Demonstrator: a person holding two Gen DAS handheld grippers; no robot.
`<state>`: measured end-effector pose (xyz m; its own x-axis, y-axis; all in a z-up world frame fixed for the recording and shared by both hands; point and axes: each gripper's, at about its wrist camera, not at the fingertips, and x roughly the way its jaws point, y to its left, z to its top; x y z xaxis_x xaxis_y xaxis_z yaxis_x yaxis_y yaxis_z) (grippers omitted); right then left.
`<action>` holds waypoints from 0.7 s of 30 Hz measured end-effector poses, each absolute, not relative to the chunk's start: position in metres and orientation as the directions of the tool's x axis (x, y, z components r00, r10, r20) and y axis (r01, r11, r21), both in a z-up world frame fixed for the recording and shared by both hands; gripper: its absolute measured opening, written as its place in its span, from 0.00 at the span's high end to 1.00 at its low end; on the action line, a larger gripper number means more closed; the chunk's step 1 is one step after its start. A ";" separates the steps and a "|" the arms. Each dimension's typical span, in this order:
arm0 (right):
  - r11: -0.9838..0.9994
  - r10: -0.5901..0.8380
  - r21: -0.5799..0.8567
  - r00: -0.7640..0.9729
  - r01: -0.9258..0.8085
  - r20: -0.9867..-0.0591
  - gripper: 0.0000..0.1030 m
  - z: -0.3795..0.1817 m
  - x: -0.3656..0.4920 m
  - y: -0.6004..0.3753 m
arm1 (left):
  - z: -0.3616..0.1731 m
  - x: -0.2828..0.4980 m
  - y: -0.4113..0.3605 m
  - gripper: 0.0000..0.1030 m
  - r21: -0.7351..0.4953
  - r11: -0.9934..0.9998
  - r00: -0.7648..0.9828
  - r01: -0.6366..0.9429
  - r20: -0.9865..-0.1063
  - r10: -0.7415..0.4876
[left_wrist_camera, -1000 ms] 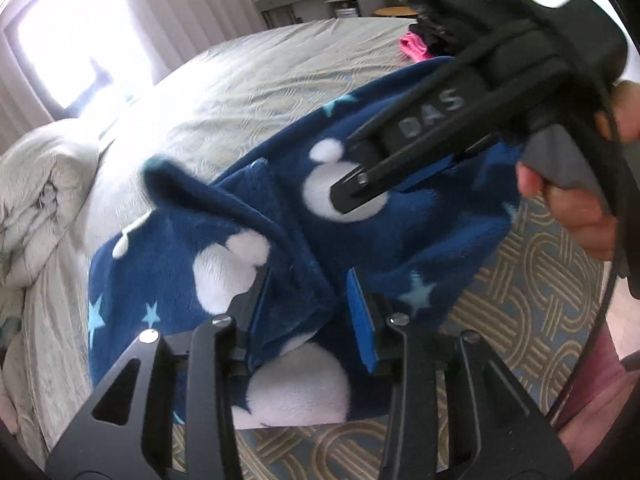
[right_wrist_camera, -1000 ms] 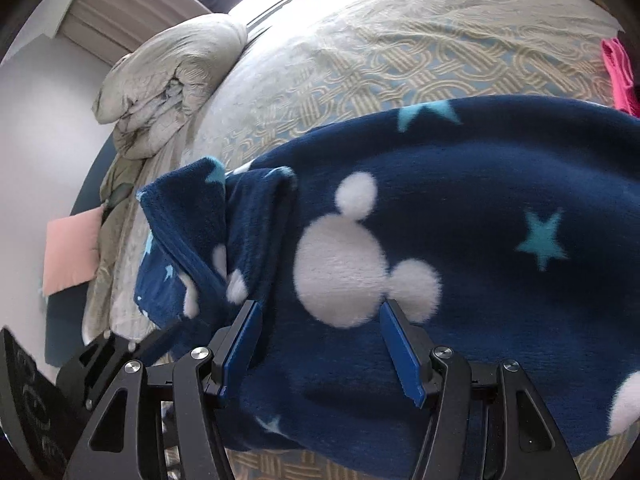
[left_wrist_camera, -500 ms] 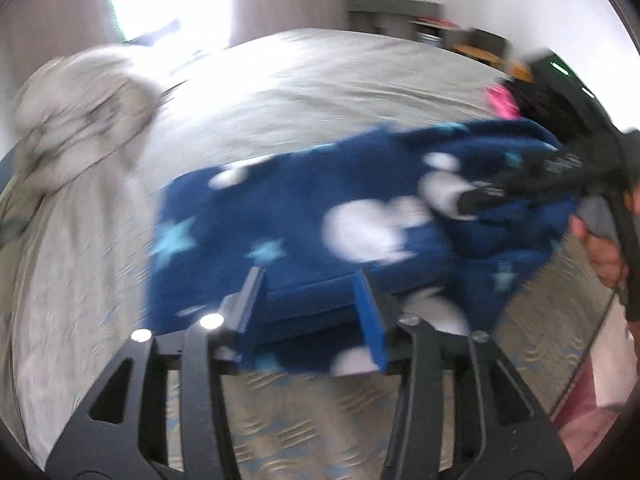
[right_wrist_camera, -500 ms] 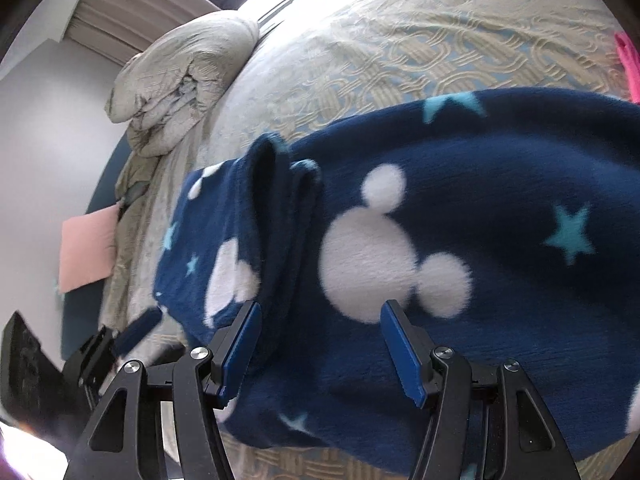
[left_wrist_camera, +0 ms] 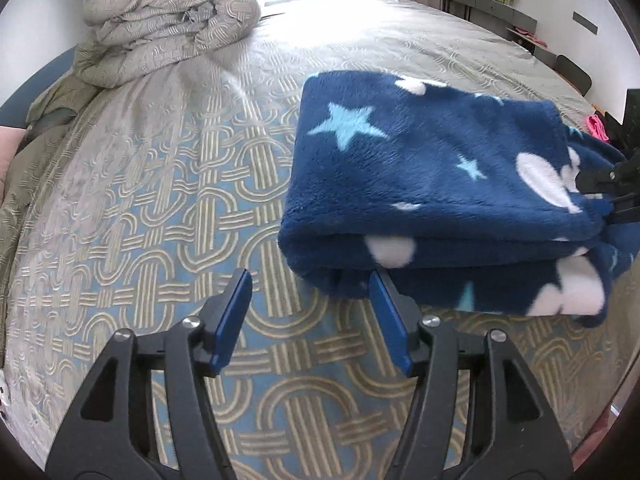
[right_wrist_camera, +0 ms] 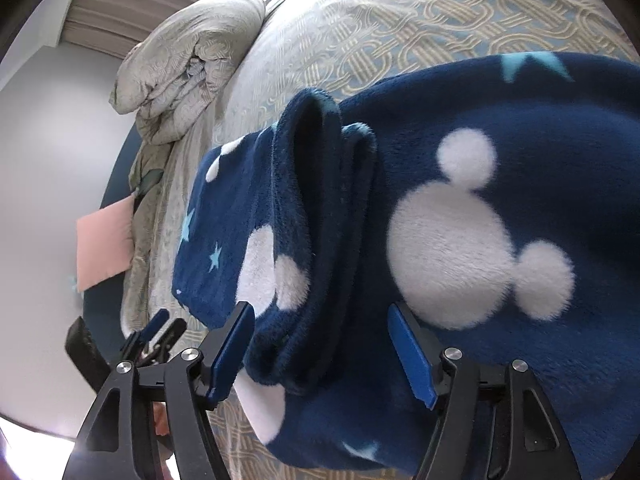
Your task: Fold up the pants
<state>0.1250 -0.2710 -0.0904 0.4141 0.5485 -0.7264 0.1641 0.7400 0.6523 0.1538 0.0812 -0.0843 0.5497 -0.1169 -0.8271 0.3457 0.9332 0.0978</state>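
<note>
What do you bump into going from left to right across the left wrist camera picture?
Rolled-up grey duvet → patterned bedspread → left tool → folded blue star pants → pink cloth at the far right.

pants (right_wrist_camera: 460, 240) cut off right, right tool (left_wrist_camera: 612, 184) — mostly out of frame

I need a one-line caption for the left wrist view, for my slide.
Open left gripper beside the folded navy fleece pants on a patterned bedspread.
</note>
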 end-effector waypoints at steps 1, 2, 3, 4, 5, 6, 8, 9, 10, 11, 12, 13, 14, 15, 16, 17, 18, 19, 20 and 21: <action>0.739 0.551 0.654 0.412 0.164 -0.726 0.31 -0.091 0.128 -0.269 | -0.086 0.156 0.081 0.40 0.099 0.934 0.547 0.344 -0.829 -0.113; 0.738 0.553 0.655 0.410 0.165 -0.726 0.31 -0.091 0.131 -0.267 | -0.090 0.160 0.081 0.40 0.096 0.935 0.543 0.343 -0.832 -0.114; 0.737 0.554 0.655 0.406 0.169 -0.727 0.31 -0.093 0.135 -0.265 | -0.090 0.160 0.082 0.40 0.093 0.936 0.542 0.340 -0.833 -0.114; 0.736 0.553 0.654 0.404 0.173 -0.729 0.31 -0.093 0.137 -0.264 | -0.092 0.162 0.084 0.40 0.087 0.939 0.541 0.334 -0.833 -0.115; 0.736 0.550 0.653 0.405 0.178 -0.731 0.31 -0.094 0.139 -0.263 | -0.095 0.167 0.086 0.40 0.077 0.943 0.539 0.324 -0.834 -0.117; 0.736 0.545 0.653 0.413 0.182 -0.730 0.31 -0.094 0.141 -0.262 | -0.095 0.168 0.087 0.40 0.071 0.946 0.539 0.316 -0.834 -0.117; 0.740 0.539 0.649 0.420 0.180 -0.730 0.31 -0.095 0.145 -0.259 | -0.098 0.177 0.091 0.40 0.056 0.957 0.544 0.286 -0.832 -0.114; 0.746 0.535 0.643 0.418 0.173 -0.734 0.31 -0.095 0.148 -0.256 | -0.099 0.180 0.094 0.40 0.043 0.961 0.545 0.272 -0.830 -0.117; 0.756 0.527 0.633 0.420 0.166 -0.739 0.40 -0.094 0.150 -0.253 | -0.100 0.182 0.095 0.40 0.023 0.966 0.546 0.259 -0.828 -0.126; 0.769 0.513 0.618 0.420 0.163 -0.749 0.67 -0.092 0.153 -0.250 | -0.101 0.185 0.097 0.38 0.006 0.969 0.547 0.246 -0.826 -0.134; 0.772 0.512 0.615 0.415 0.160 -0.752 0.81 -0.091 0.156 -0.247 | -0.101 0.187 0.099 0.38 -0.002 0.972 0.549 0.235 -0.825 -0.134; 0.765 0.519 0.623 0.417 0.163 -0.746 0.82 -0.088 0.158 -0.245 | -0.102 0.188 0.099 0.38 -0.001 0.974 0.552 0.228 -0.824 -0.130; 0.765 0.508 0.623 0.441 0.164 -0.740 0.83 -0.081 0.157 -0.243 | -0.102 0.187 0.099 0.37 0.010 0.975 0.558 0.224 -0.821 -0.119; 0.773 0.497 0.616 0.457 0.154 -0.738 0.83 -0.076 0.156 -0.243 | -0.103 0.186 0.099 0.36 0.020 0.975 0.563 0.222 -0.819 -0.111; 0.784 0.479 0.605 0.486 0.139 -0.731 0.84 -0.065 0.153 -0.243 | -0.103 0.185 0.099 0.36 0.028 0.974 0.566 0.223 -0.817 -0.107; 0.789 0.468 0.601 0.506 0.128 -0.724 0.84 -0.056 0.149 -0.243 | -0.102 0.183 0.100 0.35 0.030 0.974 0.569 0.225 -0.815 -0.106; 0.796 0.457 0.594 0.527 0.118 -0.716 0.84 -0.044 0.144 -0.244 | -0.101 0.182 0.100 0.35 0.030 0.974 0.571 0.227 -0.814 -0.108; 0.800 0.454 0.591 0.533 0.110 -0.714 0.84 -0.037 0.141 -0.245 | -0.100 0.180 0.100 0.35 0.028 0.973 0.573 0.231 -0.812 -0.113; 0.803 0.451 0.587 0.537 0.104 -0.712 0.84 -0.032 0.138 -0.246 | -0.098 0.178 0.100 0.35 0.026 0.971 0.576 0.237 -0.809 -0.119; 0.812 0.443 0.575 0.539 0.098 -0.717 0.84 -0.030 0.134 -0.247 | -0.098 0.176 0.099 0.35 0.027 0.970 0.577 0.242 -0.808 -0.122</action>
<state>0.1342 -0.2472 -0.0297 0.5386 0.4429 -0.7168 0.0978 0.8121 0.5752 0.1762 0.0992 -0.0976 0.5770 -0.1217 -0.8076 0.2419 0.9699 0.0267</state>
